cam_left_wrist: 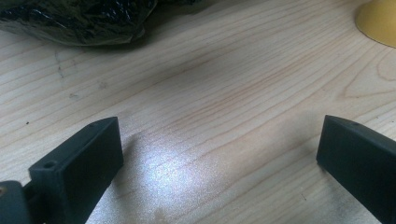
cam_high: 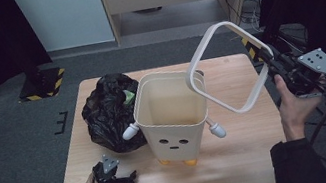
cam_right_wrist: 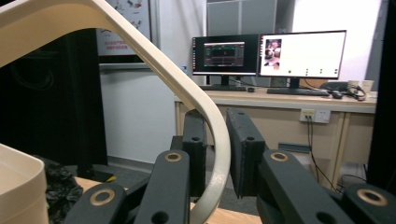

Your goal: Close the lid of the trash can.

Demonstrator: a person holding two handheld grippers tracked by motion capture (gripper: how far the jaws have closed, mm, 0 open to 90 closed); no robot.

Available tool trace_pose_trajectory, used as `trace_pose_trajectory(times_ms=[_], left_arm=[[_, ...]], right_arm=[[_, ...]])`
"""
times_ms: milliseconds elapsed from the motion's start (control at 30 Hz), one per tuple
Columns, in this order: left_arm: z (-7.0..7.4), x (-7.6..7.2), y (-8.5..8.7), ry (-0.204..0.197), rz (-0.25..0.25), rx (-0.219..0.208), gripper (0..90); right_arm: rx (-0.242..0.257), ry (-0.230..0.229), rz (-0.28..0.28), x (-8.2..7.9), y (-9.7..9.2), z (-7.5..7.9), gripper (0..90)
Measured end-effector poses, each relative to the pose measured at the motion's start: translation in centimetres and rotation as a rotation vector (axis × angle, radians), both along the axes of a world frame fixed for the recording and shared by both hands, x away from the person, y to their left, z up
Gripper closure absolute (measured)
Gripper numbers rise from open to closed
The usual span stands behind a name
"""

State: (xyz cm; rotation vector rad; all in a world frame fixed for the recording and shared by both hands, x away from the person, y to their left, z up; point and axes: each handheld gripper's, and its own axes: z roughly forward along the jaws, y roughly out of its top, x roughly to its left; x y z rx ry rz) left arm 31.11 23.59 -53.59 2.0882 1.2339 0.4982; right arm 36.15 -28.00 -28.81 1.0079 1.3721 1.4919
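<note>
A cream bin (cam_high: 172,120) with a face, white arms and orange feet stands upright mid-table. Its cream rim ring (cam_high: 200,48) hangs tilted above and to the right of the bin, with my right gripper (cam_high: 266,55) shut on its right side. In the right gripper view both pads press on the ring's band (cam_right_wrist: 154,58) at my right gripper (cam_right_wrist: 215,135). A stuffed black bag (cam_high: 109,113) lies left of the bin. My left gripper (cam_high: 117,173) rests low at the front left, open (cam_left_wrist: 219,149) over bare wood, short of the bag (cam_left_wrist: 79,18) and an orange foot (cam_left_wrist: 380,21).
The wooden table (cam_high: 244,158) has free room in front and to the right of the bin. A yellow-black striped base (cam_high: 43,84) stands on the floor at far left. A desk with two monitors (cam_right_wrist: 271,53) stands beyond the table.
</note>
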Motion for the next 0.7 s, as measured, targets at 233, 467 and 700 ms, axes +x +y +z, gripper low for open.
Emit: trace_pose_trajectory(times_ms=[233,467,700], left_arm=[[0.0,0.0,0.0,0.0,0.0,0.0,0.0],[0.0,0.0,0.0,0.0,0.0,0.0,0.0],[0.0,0.0,0.0,0.0,0.0,0.0,0.0]], right_arm=[[-0.005,0.013,0.059,0.4,0.5,0.6,78.7],[-0.021,0.038,0.111,0.8,1.0,1.1,78.8],[-0.02,0.054,0.147,1.1,1.5,1.7,78.9]])
